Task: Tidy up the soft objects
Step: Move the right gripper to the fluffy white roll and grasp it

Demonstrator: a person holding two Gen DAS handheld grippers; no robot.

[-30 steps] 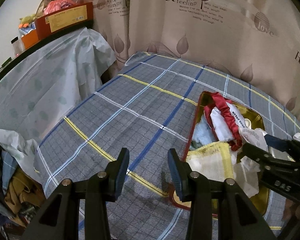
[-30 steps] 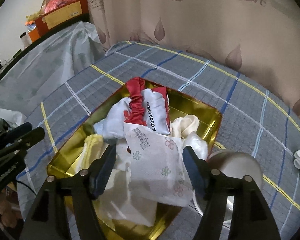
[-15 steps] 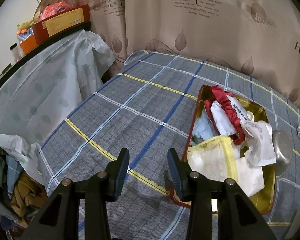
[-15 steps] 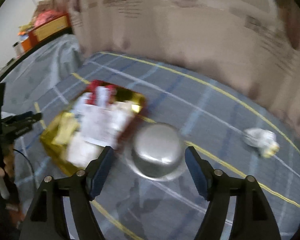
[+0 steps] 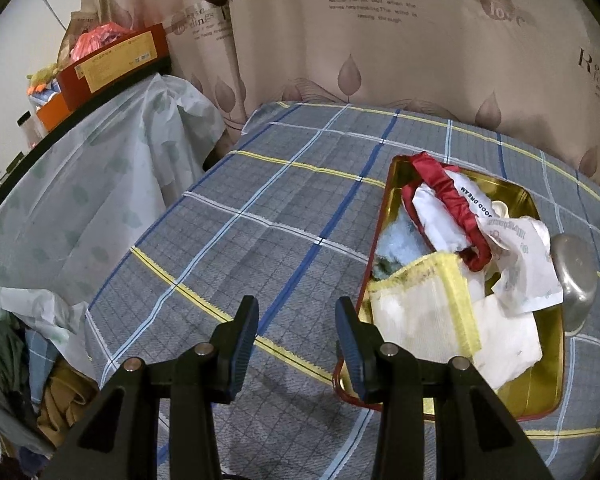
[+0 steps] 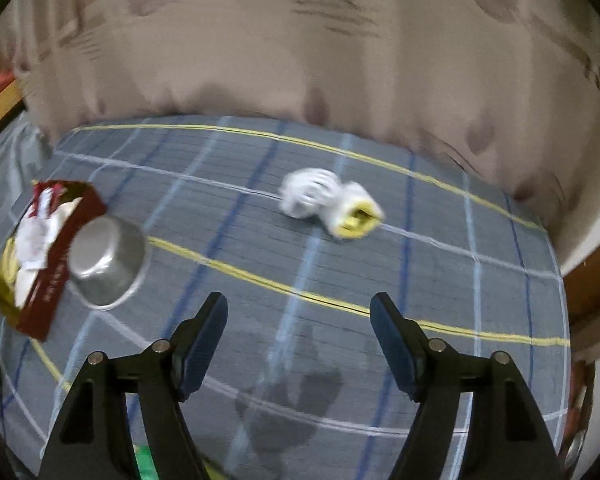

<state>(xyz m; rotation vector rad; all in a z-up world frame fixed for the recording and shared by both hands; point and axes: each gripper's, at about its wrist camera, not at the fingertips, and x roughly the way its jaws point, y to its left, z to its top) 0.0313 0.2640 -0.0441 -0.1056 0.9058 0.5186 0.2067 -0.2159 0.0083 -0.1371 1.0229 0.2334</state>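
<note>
Swung rightward off the gold tray, the right gripper hangs released above plaid cloth; farther ahead lies a white-and-yellow cloth bundle. Left gripper, fingers parted and empty, sits beside the tray, which holds the other soft items.

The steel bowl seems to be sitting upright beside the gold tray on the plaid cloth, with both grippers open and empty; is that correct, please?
Not quite: the steel bowl is upside down, its flat base up and its rim on the plaid cloth, as the right wrist view shows. The rest holds: it sits beside the gold tray, and the left gripper and right gripper are both open and empty.
</note>
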